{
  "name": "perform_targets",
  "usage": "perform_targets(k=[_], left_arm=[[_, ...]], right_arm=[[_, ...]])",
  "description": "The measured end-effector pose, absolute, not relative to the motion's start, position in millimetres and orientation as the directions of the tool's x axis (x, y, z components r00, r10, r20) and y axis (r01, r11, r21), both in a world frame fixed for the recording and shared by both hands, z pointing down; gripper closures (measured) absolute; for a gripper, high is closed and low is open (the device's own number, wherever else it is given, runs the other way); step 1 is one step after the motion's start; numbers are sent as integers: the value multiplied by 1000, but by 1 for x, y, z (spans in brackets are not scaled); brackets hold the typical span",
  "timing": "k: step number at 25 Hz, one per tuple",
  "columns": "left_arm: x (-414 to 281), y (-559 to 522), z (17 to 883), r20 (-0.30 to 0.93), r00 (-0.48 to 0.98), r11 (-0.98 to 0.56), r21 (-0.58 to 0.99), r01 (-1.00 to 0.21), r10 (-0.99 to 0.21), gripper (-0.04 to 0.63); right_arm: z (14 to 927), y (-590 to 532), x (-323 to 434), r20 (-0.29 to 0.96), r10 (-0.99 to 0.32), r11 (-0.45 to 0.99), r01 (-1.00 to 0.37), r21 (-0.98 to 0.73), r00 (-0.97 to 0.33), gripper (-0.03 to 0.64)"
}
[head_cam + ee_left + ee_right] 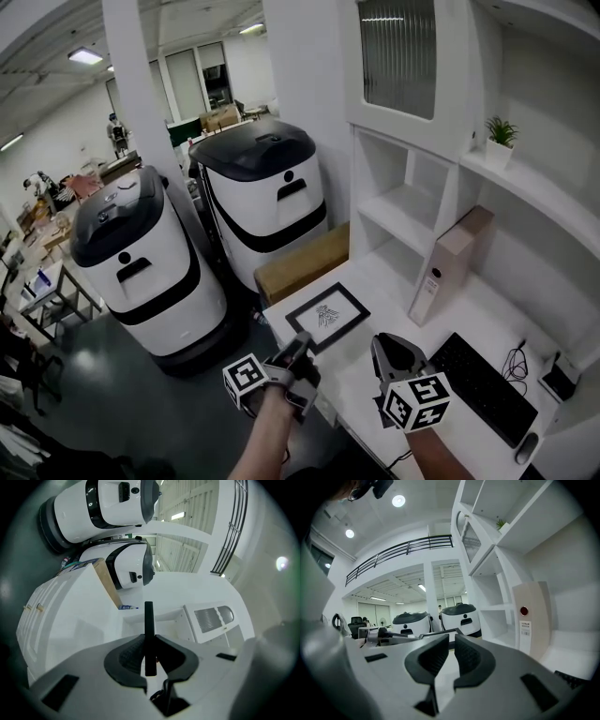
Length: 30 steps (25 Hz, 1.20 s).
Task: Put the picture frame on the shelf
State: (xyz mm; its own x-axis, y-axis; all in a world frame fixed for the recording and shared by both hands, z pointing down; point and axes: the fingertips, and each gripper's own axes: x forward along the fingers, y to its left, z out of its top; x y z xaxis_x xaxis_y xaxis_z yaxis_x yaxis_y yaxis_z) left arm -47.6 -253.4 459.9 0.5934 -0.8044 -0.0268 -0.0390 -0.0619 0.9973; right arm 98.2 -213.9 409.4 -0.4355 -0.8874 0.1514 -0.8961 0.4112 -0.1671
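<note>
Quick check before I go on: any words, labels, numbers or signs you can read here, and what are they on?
No text is readable.
Binder, spine label: print too small.
Picture frame: a drawing, no words.
Marker cubes: black-and-white square patterns, no letters.
Blue strip beside the cardboard box: too blurred.

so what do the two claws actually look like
They match. The left claw and right claw have grey and black bodies, and each carries a white marker cube printed with black squares. Close up, the housing is pale grey, and the curved pads are black and ribbed. No sleeve shows on either forearm.
</note>
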Motion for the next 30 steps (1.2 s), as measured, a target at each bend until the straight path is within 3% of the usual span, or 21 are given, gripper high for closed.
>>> perform_targets(k=[12, 30], left_arm=[[-33, -298, 429, -71, 581, -66, 997, 29, -811, 529], [-20, -409, 398, -122, 703, -94, 992, 79, -701, 529]], right_arm=[[409, -234, 84, 155, -883, 416, -892, -175, -442, 592], [380, -322, 66, 146, -947, 266, -953, -143, -286, 592]])
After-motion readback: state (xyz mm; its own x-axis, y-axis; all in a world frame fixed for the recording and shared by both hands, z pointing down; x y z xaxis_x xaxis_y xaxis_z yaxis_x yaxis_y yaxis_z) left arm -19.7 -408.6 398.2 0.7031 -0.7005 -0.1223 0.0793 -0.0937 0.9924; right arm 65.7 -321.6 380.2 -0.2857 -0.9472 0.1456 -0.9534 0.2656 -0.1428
